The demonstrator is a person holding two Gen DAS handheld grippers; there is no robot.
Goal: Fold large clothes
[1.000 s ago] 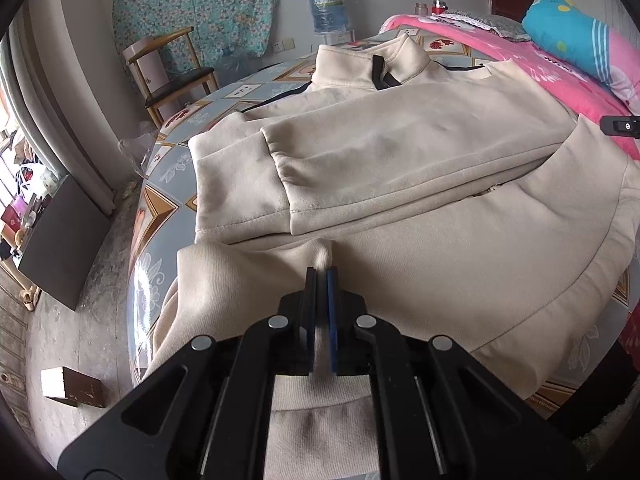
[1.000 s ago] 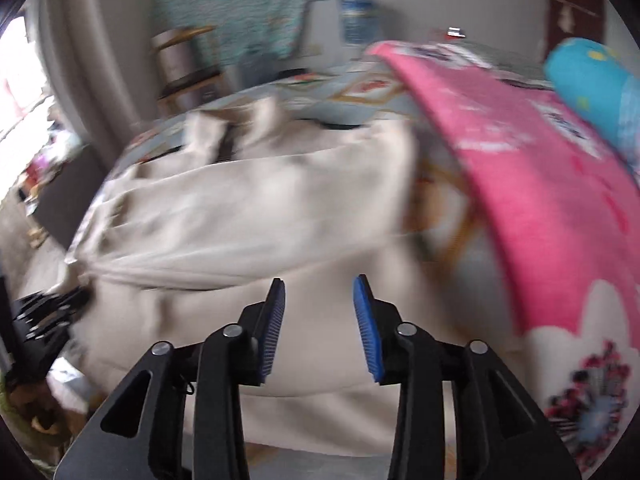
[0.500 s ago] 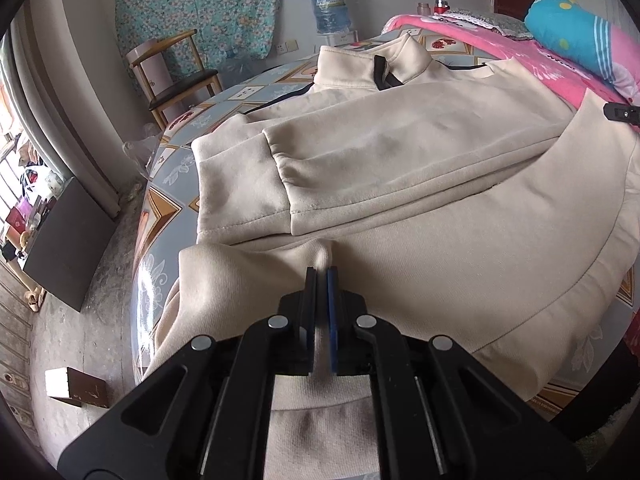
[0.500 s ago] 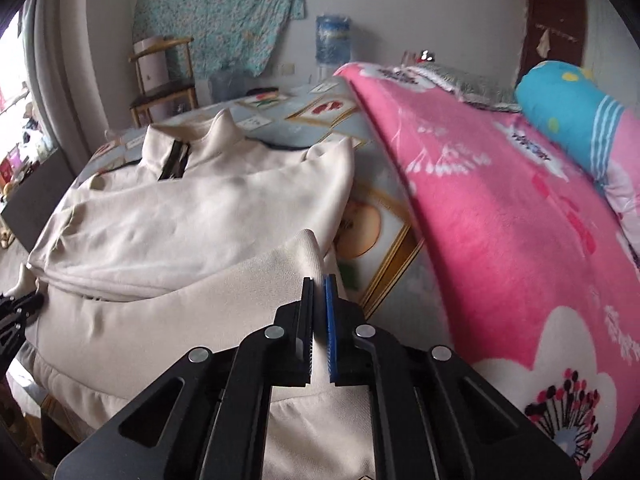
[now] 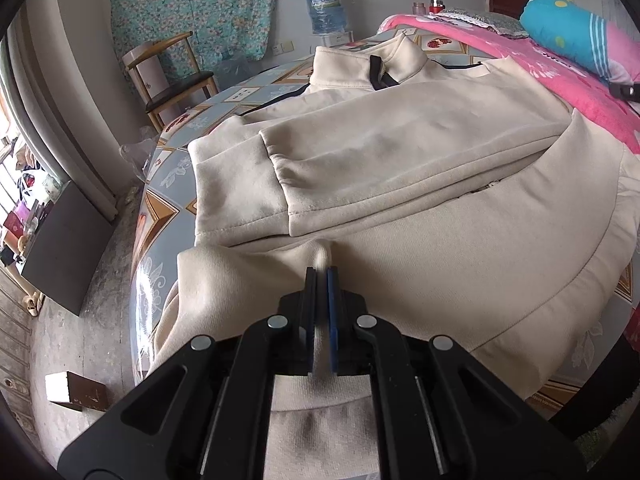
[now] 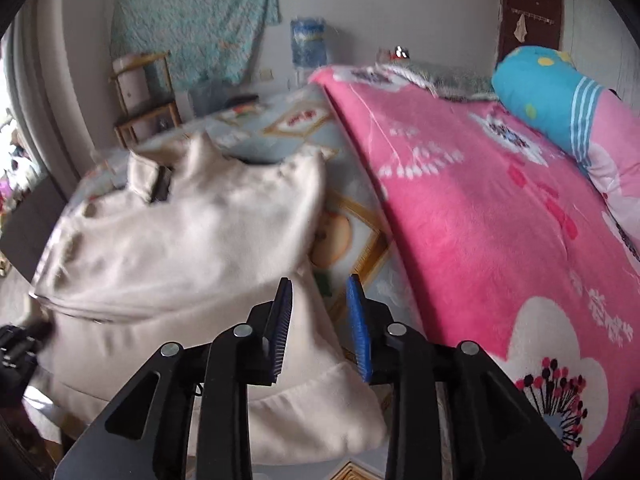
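Note:
A cream zip-up jacket lies spread on the table, collar at the far end and one sleeve folded across its front. My left gripper is shut on a pinched fold of the jacket's near hem. In the right wrist view the jacket is blurred by motion. My right gripper hovers over the hem's right corner with its jaws opening; the cloth lies under and between the pads, which do not press it. Its black tip shows at the right edge of the left wrist view.
The table's patterned cloth shows to the left of the jacket. A pink blanket and a blue pillow lie on the right. A wooden chair and a water bottle stand beyond. A wooden block sits on the floor.
Half a second ago my right gripper was shut on the hem's right corner; now its jaws have parted and it has lifted off the cloth. The left gripper has kept its hold.

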